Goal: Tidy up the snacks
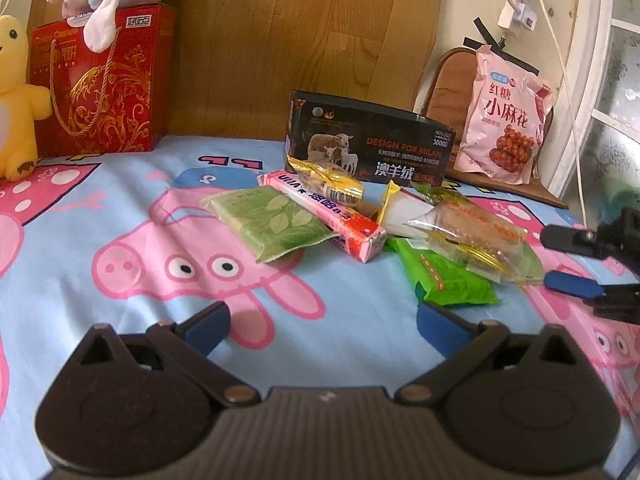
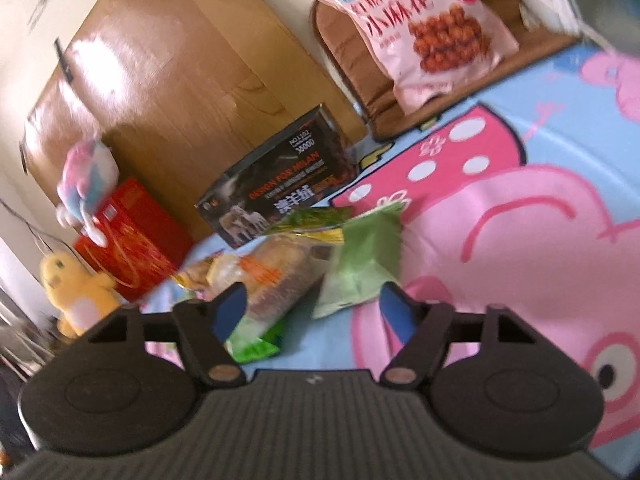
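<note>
Black ribbed plastic fills the bottom of both wrist views, each body ending in two blue-padded fingers. On the left hand-held gripper (image 1: 322, 320) the jaws stand wide apart with nothing between them, above a smooth cartoon-pig bedsheet (image 1: 120, 216).

The right hand-held gripper (image 2: 312, 312) is partly open; its pads flank the near end of the snack pile, and blur hides whether they press on anything.

The snacks lie heaped mid-bed in front of a dark rectangular carton (image 1: 368, 144): a matte green leaf-print packet (image 1: 272, 220), a long pink box (image 1: 332, 216), a crinkly gold-foil cake (image 1: 332, 180), a clear wrapper over a brown pastry (image 1: 472, 236), and a glossy bright green packet (image 1: 448, 284) half buried beneath it.

A pink pouch (image 1: 504, 120) leans on a woven chair cushion.
</note>
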Demonstrator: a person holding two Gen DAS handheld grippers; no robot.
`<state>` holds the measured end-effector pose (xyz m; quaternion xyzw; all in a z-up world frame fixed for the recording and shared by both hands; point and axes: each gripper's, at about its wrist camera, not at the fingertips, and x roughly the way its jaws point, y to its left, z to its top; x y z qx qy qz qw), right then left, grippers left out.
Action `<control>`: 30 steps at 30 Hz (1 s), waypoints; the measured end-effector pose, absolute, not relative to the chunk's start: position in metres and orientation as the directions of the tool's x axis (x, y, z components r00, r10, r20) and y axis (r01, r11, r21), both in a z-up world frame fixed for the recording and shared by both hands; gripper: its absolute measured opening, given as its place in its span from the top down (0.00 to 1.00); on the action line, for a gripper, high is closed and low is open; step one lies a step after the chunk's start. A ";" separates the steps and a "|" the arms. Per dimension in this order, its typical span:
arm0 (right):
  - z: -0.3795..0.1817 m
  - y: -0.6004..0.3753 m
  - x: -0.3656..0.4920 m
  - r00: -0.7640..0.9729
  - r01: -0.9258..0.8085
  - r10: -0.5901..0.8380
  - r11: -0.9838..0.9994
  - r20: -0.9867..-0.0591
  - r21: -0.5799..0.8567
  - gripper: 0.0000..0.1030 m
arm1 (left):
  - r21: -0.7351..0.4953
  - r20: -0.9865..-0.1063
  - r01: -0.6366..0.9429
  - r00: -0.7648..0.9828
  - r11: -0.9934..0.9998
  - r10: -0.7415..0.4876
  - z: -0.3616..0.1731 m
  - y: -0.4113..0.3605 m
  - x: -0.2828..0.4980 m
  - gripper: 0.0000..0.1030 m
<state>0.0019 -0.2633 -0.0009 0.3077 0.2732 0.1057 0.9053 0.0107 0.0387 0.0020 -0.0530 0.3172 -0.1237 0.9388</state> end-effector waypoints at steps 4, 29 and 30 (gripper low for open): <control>-0.006 -0.274 0.015 0.805 0.003 0.427 0.691 -0.411 0.723 0.35 | -0.180 -0.580 0.194 0.771 0.964 -0.263 0.002 0.039 0.011 0.00; 0.015 -0.179 -0.018 0.588 -0.399 0.651 0.749 -0.479 0.529 0.74 | -0.461 -0.493 0.188 0.758 0.867 -0.427 0.009 0.100 0.002 0.16; 0.018 -0.185 -0.020 0.615 -0.393 0.629 0.767 -0.475 0.506 0.69 | -0.479 -0.495 0.185 0.750 0.858 -0.438 0.009 0.105 0.001 0.17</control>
